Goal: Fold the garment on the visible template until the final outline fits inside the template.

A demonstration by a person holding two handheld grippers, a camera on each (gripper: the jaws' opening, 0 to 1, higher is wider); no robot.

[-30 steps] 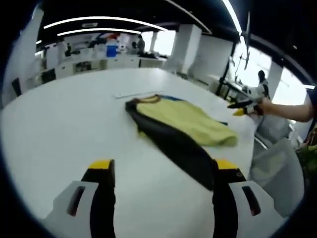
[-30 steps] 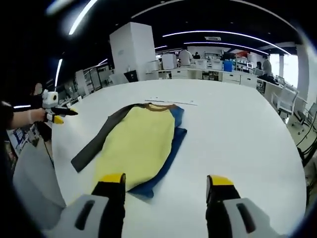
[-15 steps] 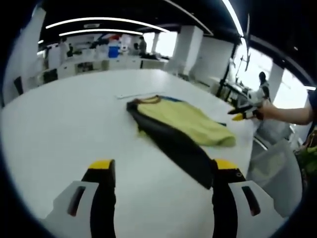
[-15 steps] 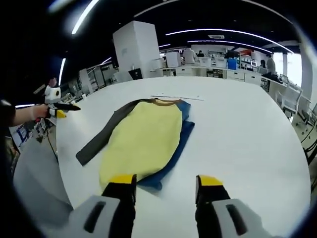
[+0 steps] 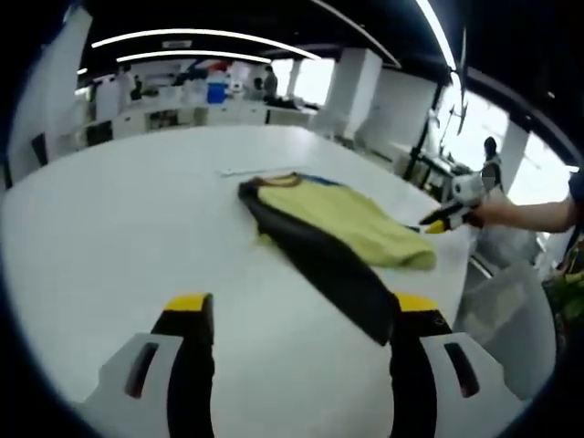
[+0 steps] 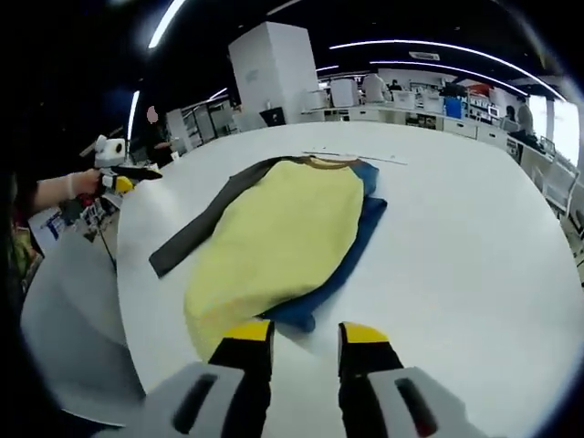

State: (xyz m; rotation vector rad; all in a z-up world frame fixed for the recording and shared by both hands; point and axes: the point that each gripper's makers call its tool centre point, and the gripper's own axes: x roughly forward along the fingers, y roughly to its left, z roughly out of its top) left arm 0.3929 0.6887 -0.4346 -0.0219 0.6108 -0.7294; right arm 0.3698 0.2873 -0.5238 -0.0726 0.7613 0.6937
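Note:
A yellow garment (image 5: 351, 222) with a dark sleeve (image 5: 333, 274) and a blue layer (image 6: 351, 260) under it lies flat on the white table (image 5: 119, 228). My left gripper (image 5: 301, 306) hovers open over the table, short of the sleeve end. In the right gripper view my right gripper (image 6: 306, 333) sits just short of the garment's (image 6: 274, 237) near hem, jaws narrowed with a gap still between them. A hand holds the right gripper (image 5: 444, 219) at the hem in the left gripper view. The left gripper (image 6: 128, 173) is beyond the sleeve (image 6: 205, 224).
A thin pale strip (image 6: 356, 156) lies on the table past the collar. The table's rounded edge (image 6: 128, 301) runs close to the sleeve. A grey chair (image 5: 506, 306) stands off the table. Desks and people fill the far room.
My right gripper's jaws have drawn much closer together and it has come nearer and lower to the garment's hem. The left gripper has hardly moved and stays open.

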